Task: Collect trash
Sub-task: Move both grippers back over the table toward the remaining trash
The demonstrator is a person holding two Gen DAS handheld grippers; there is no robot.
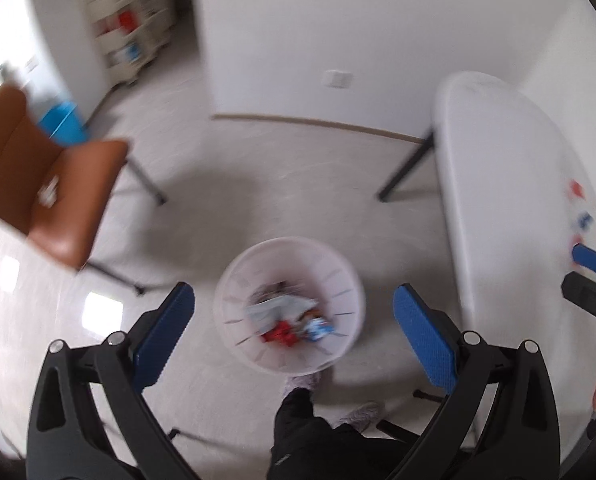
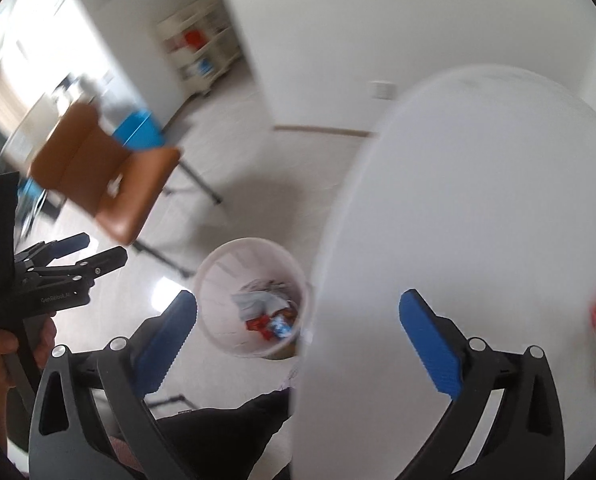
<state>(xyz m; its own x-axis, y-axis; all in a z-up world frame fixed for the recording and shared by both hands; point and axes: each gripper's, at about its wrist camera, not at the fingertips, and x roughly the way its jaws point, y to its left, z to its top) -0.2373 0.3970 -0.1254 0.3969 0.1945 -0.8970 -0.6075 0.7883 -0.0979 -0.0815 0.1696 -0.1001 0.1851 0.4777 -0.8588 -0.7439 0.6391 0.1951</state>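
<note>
While several wrappers (image 1: 293,322) already lie in the bin (image 1: 233,280), both grippers, left (image 1: 293,318) and right (image 2: 298,320), gape empty; scraps (image 1: 582,216) remain on the table (image 1: 498,160).

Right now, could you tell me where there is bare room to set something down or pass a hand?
The white table is bare across its near and middle stretch, bordered by the wall and the bin-side edge. Wrappers crowd its far right part. Open floor lies between the brown chair, table leg and bin. The bin holds trash.
</note>
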